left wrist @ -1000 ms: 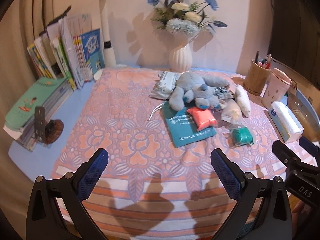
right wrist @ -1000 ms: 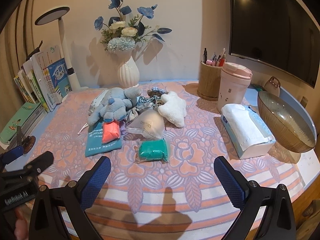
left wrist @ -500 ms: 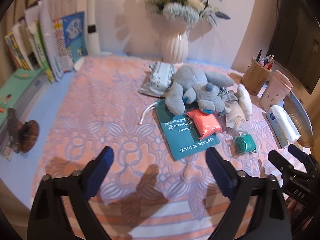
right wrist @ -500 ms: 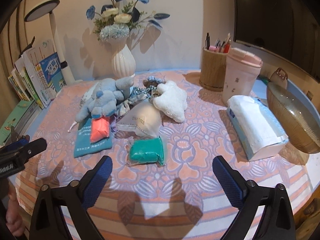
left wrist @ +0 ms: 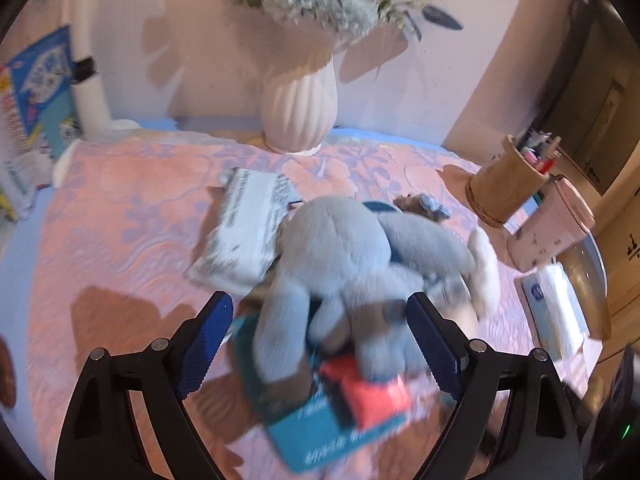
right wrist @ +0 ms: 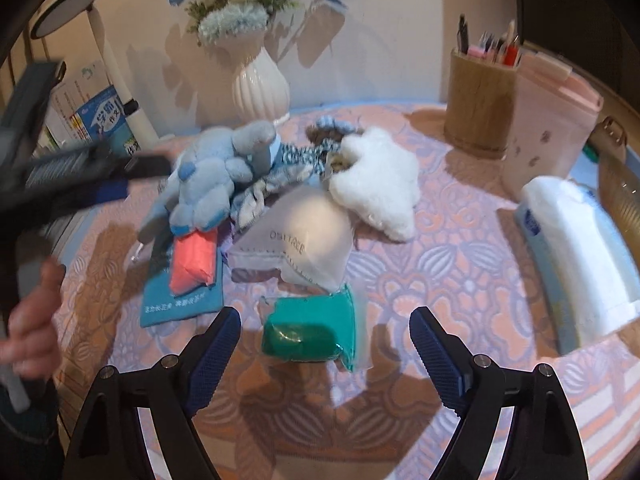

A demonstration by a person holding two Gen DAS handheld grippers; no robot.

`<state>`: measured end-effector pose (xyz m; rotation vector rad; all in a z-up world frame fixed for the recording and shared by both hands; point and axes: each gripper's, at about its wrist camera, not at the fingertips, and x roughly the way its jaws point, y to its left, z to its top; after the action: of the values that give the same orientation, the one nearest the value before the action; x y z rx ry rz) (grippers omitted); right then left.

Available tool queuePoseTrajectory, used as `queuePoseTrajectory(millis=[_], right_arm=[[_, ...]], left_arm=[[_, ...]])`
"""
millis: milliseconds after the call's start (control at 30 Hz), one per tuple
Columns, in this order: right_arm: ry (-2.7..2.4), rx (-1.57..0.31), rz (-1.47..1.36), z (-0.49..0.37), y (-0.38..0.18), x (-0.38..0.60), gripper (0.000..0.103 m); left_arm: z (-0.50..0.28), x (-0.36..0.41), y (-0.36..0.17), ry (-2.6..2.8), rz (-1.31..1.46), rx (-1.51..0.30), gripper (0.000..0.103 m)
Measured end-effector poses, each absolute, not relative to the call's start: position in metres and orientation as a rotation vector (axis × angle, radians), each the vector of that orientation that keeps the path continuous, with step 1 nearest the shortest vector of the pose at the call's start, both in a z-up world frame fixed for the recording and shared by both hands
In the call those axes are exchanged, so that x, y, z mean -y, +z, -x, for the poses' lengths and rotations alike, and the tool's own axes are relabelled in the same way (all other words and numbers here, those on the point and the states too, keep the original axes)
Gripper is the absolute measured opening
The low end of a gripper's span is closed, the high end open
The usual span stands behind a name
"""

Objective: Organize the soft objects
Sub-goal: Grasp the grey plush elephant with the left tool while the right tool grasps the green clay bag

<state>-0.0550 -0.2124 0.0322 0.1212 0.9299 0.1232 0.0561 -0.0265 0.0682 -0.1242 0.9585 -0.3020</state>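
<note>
Plush grey-blue toy (left wrist: 352, 264) sprawls face-down at the middle of the heap on the pink and lilac floral cloth (left wrist: 120, 216), its limbs draped over a teal pouch with white lettering (left wrist: 320, 432) and a coral-red soft packet (left wrist: 372, 400). A grey printed packet (left wrist: 248, 224) lies tucked under its far left side. From the right wrist view, a white fluffy star-shaped cushion (right wrist: 380, 184) sits to the right of the toy, a translucent frosted pouch (right wrist: 304, 244) lies in front of it, and a green packet in clear wrap (right wrist: 312, 332) rests nearest the camera. Between toy and cushion a patterned blue-and-white fabric piece (right wrist: 280, 176) is bunched; what it is exactly I cannot tell.

The left gripper (left wrist: 320, 344) points steeply down over the toy, its blue pads wide apart on either side of the toy's lower limbs, apparently not pressing them, though blur makes contact hard to judge. The right gripper (right wrist: 324, 344) tilts down toward the green packet, which lies between its spread fingers without being pinched; its jaws have just been narrowing slightly. A person's hand (right wrist: 32, 320) grips the left tool's handle at the right view's left edge.
</note>
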Motion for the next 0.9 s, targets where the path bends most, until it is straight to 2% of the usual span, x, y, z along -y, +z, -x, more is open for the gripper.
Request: queuePoseTrajectory(millis=[200,333,367,500,667,733,767,833,900], right_arm=[[0.141,-0.939,-0.114,0.051,0.02,0.205,0.086],[0.121,-0.937,-0.087,0.052,0.02,0.201,0.086],[0.114,-0.932,-0.084,0.053,0.019,0.201,0.083],[0.12,-0.934,-0.082,0.053,0.018,0.202,0.056],[0.119,-0.898,-0.078,0.058,0.026,0.204,0.055],[0.118,-0.871,-0.077,0.064,0.034,0.206,0.055],[0.117,-0.857,-0.076,0.068,0.039,0.207,0.055],[0.114,-0.84,-0.073,0.071,0.044,0.208,0.055],[0.106,-0.824,-0.071,0.074,0.048,0.209,0.055]], left_arm=[[-0.085,0.05,0.061,-0.308,0.079,-0.993,0.087],[-0.086,0.06,0.058,-0.288,0.024,-0.981,0.075],[-0.085,0.06,0.059,-0.284,0.019,-0.966,0.073],[-0.081,0.058,0.064,-0.277,0.012,-0.928,0.068],[-0.067,0.053,0.078,-0.279,0.019,-0.878,0.063],[-0.059,0.05,0.086,-0.293,0.027,-0.856,0.052],[-0.053,0.048,0.092,-0.306,0.038,-0.841,0.036],[-0.046,0.044,0.1,-0.316,0.051,-0.831,0.013],[-0.041,0.039,0.105,-0.337,0.079,-0.836,0.013]])
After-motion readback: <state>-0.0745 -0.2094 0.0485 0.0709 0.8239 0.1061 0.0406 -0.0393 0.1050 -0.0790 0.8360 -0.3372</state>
